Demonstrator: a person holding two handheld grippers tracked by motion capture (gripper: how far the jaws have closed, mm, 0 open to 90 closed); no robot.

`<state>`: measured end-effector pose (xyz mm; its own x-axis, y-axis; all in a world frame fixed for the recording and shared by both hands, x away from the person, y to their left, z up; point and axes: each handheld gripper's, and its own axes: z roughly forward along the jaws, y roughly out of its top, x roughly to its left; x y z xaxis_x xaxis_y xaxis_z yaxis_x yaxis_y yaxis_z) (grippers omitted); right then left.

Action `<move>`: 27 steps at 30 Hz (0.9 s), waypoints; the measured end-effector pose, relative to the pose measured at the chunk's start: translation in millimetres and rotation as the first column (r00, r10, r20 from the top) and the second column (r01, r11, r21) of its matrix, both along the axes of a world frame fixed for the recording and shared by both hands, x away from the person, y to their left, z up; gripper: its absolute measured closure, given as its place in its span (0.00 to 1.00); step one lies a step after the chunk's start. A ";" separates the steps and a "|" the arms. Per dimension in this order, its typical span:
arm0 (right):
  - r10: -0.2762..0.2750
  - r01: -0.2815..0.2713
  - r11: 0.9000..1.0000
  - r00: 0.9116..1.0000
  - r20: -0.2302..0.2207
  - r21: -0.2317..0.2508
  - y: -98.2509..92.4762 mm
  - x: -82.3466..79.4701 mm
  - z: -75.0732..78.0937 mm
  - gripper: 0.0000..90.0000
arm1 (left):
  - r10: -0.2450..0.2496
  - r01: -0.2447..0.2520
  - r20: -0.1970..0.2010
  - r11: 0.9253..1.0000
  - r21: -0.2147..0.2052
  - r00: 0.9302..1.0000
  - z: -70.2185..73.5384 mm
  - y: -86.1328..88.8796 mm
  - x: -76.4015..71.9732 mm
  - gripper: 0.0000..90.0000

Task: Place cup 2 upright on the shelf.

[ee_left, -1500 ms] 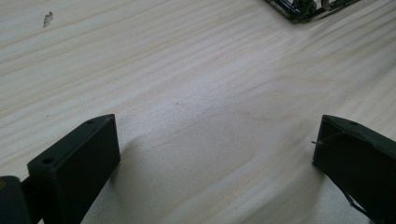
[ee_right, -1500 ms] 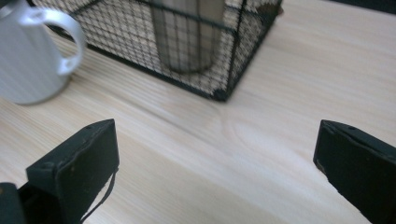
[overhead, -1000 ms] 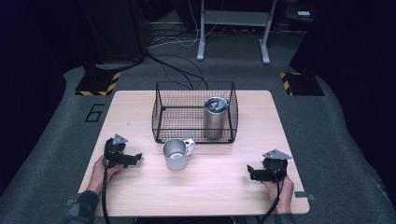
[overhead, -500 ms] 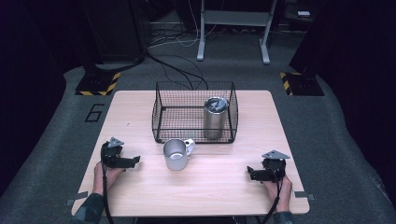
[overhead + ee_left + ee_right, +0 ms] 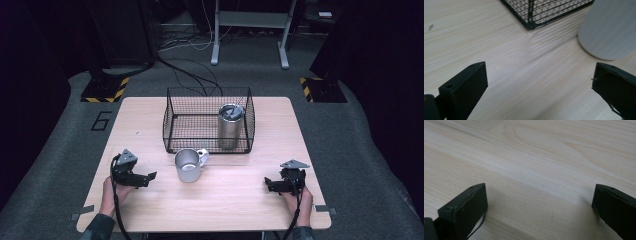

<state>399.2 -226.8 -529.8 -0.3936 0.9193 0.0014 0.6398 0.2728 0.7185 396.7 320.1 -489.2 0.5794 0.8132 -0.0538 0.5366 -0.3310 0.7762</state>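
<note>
Both tools are sitting low on the wooden table [image 5: 240, 200], jaws spread wide and gripping nothing. The left gripper [image 5: 148, 176] is pointing at the metal mug [image 5: 188, 165], which is standing just ahead of it and off to its right jaw's side; the right gripper [image 5: 270, 184] is facing bare wood. Beyond the mug, the steel tumbler [image 5: 230, 126] is standing inside the wire basket [image 5: 175, 127]. Risk, in my judgement: a hasty reach could be knocking the light mug over or shoving it against the basket. The left gripper view is cutting the mug [image 5: 609, 27] off, rim and handle unseen.
</note>
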 end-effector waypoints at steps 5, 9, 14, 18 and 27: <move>0.001 -0.001 1.000 1.000 0.000 0.000 -0.1 0.1 0.0 0.00 | -0.041 0.041 0.017 0.999 0.010 0.999 9.3 -10.8 -6.1 0.00; 0.001 -0.001 1.000 1.000 0.001 0.000 -0.2 0.2 -0.1 0.00 | -0.068 0.068 0.022 0.998 0.010 0.997 16.6 -20.1 -10.1 0.00; -0.017 0.017 1.000 1.000 0.004 0.005 1.2 0.4 -0.4 0.00 | -0.082 0.082 0.040 0.997 -0.007 0.996 23.0 -31.7 -13.1 0.00; -0.017 0.017 1.000 1.000 0.003 0.005 1.2 0.4 -0.3 0.00 | -0.094 0.096 0.047 0.995 -0.027 0.994 26.9 -39.7 -12.8 0.00; -0.018 0.018 1.000 1.000 0.008 0.008 1.8 0.3 -0.5 0.00 | -0.134 0.137 0.064 0.989 -0.047 0.989 36.6 -56.7 -16.3 0.00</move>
<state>399.6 -225.0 -530.3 -0.3774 0.9260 0.0053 0.6388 0.2562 0.7255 380.4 263.5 -452.5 0.6875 0.7241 -0.0550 0.4409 -0.3561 0.8239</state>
